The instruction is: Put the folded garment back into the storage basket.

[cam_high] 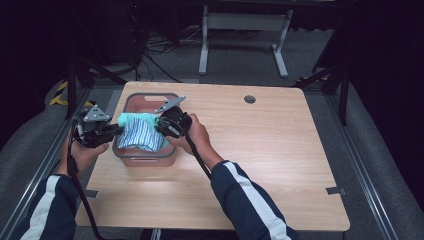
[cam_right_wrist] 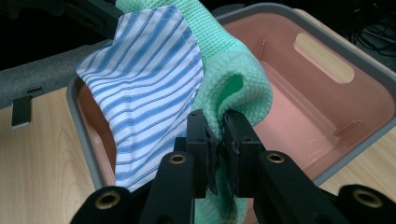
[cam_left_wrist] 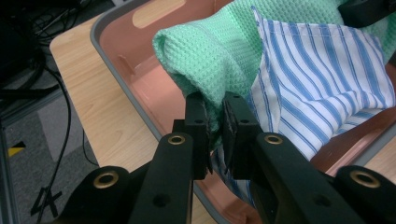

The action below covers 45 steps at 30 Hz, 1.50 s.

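Big wooden table (cam_high: 280,150) takes up most of the high view, mostly bare on the right half. On its left side sits a pink bin (cam_high: 131,104) w/ a grey rim, looks like a storage tub w/ cut-out handles.

Above/inside the bin hangs the cloth bundle: a green waffle towel (cam_high: 131,120) and a blue-striped cloth (cam_high: 142,136) lying against it. Both are bunched together and slung between the two grippers, sagging into the bin's near half. Can't tell if the low part is touching the bin floor yet.

Left gripper (cam_left_wrist: 215,123) is at the bin's left edge, jaws pressed together on a fold of the green towel, fabric squeezed right between the pads. Right gripper (cam_right_wrist: 218,135) is on the right side of the bundle, also pinching a fold of the green towel tight. The striped cloth seems to just ride along w/ the towel, though it may be caught low down in the left pinch; hard to say.

Progress-wise, imo it's about halfway: the cloths are gathered and positioned over the bin, partly down in it. What's left, prob: lower the rest, let go w/ both, pull the hands clear. Far half of the bin is free, so there's room.
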### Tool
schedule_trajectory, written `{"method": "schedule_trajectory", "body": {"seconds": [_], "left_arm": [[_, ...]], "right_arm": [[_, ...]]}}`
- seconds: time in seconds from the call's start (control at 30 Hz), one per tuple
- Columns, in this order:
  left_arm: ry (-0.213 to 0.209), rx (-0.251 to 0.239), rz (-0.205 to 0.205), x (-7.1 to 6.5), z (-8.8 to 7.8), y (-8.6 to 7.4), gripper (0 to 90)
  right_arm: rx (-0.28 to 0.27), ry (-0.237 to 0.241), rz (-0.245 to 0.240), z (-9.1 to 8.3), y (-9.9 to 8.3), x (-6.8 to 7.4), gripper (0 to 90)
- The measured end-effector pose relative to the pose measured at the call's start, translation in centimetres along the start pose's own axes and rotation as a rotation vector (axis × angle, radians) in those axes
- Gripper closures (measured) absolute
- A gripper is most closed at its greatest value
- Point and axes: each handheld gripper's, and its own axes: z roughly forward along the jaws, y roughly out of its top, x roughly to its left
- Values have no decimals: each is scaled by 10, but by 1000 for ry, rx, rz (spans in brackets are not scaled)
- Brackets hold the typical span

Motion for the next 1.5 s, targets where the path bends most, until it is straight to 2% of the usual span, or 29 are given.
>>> {"method": "schedule_trajectory", "body": {"seconds": [0.07,0.13,0.4,0.5,0.63,0.8,0.9,0.93,1.07,1.2,1.33,1.5], "left_arm": [[-2,14,16,1,3,0,816],[0,21,9,0,7,0,815],[9,52,24,-1,16,-1,810],[14,50,20,-2,18,-2,792],[23,62,33,-4,20,-3,766],[19,36,29,-5,17,-4,738],[36,22,37,-7,14,-3,699],[22,15,29,-8,12,-3,698],[23,-1,29,-11,10,-1,662],[26,-9,37,-17,7,1,599],[22,-25,39,-21,7,3,582],[28,-52,35,-30,5,5,514]], "right_arm": [[5,1,6,2,-1,-1,811],[13,-3,11,5,-3,-2,810],[37,-1,32,14,-8,-4,805],[38,-7,40,16,-9,-6,790],[51,-12,40,18,-12,-8,769],[62,-24,37,19,-16,-9,727],[57,-28,41,18,-17,-9,654],[56,-35,38,17,-17,-9,639],[65,-57,28,15,-18,-10,569],[68,-68,25,9,-18,-11,540],[66,-75,24,5,-18,-12,517],[67,-115,-4,-5,-19,-13,464]]}}
